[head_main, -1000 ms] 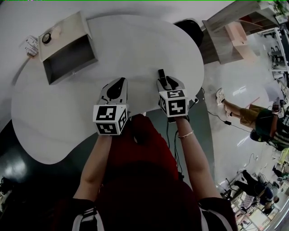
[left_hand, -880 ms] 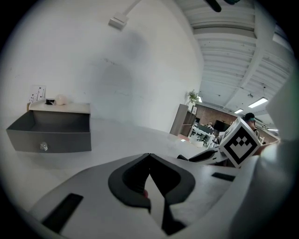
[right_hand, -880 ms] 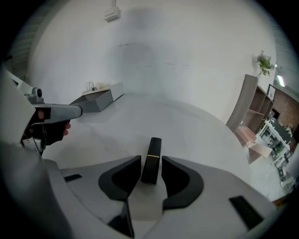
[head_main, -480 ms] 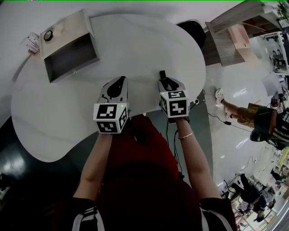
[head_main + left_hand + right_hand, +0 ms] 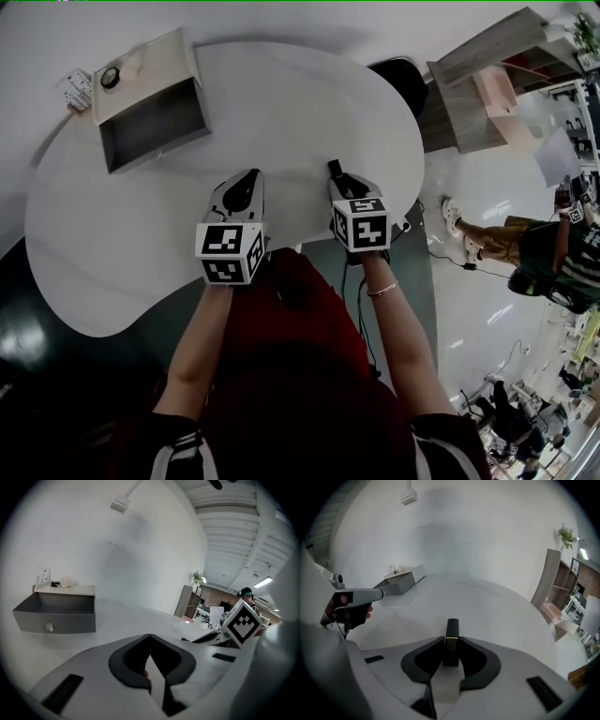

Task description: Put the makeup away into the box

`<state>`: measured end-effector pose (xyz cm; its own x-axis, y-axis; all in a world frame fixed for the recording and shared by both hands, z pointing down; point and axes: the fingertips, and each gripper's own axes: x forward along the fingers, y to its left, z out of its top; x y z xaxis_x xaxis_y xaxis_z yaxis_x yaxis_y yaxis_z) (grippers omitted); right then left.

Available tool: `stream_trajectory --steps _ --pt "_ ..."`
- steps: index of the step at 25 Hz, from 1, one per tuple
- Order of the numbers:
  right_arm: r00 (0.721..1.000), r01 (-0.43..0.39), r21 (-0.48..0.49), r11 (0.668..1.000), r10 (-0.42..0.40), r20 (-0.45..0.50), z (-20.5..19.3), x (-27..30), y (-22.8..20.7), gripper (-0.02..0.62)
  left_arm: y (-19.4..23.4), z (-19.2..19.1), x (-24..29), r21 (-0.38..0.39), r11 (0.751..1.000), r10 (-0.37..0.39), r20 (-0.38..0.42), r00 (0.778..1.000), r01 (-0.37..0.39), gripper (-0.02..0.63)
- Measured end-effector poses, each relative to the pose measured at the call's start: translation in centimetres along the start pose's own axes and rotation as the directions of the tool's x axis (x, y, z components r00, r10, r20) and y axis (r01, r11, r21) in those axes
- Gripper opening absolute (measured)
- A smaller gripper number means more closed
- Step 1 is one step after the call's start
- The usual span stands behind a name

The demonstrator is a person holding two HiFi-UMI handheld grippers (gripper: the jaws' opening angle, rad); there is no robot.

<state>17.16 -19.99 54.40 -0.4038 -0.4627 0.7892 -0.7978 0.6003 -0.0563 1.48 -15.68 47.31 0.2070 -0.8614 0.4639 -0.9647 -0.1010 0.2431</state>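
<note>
A black lipstick tube (image 5: 451, 639) with a gold band stands upright on the white table (image 5: 281, 103) between the tips of my right gripper (image 5: 450, 641). Its jaws are closing and both tips touch the tube's sides. From the head view the tube (image 5: 335, 169) pokes out past the right gripper (image 5: 342, 178). My left gripper (image 5: 246, 180) hovers beside it over the table's near edge, shut with nothing held (image 5: 150, 635). The grey open-fronted box (image 5: 150, 117) with a pale top stands at the table's far left (image 5: 54, 613), well away from both grippers.
A small round compact (image 5: 111, 77) lies on the box's top. A wall socket (image 5: 77, 89) sits behind it. Wooden shelving (image 5: 487, 84) stands to the right of the table, with people further off on the floor at the right.
Both hands stay where they were. The head view has drifted, so everything sits slightly lower in the picture. The tube still stands in front of the right gripper.
</note>
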Motion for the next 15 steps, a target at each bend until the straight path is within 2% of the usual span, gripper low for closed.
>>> stream_trajectory --steps 8,15 --pt "0.995 -0.041 -0.027 0.999 0.043 0.093 3.8 -1.9 -0.4 0.104 0.0 1.1 -0.3 -0.007 0.999 0.046 0.028 0.999 -0.045 0.021" --pt "0.975 -0.139 -0.062 0.988 0.148 0.167 7.3 -2.8 0.0 0.103 -0.1 2.4 -0.8 -0.01 0.993 0.121 0.07 0.99 -0.121 0.021"
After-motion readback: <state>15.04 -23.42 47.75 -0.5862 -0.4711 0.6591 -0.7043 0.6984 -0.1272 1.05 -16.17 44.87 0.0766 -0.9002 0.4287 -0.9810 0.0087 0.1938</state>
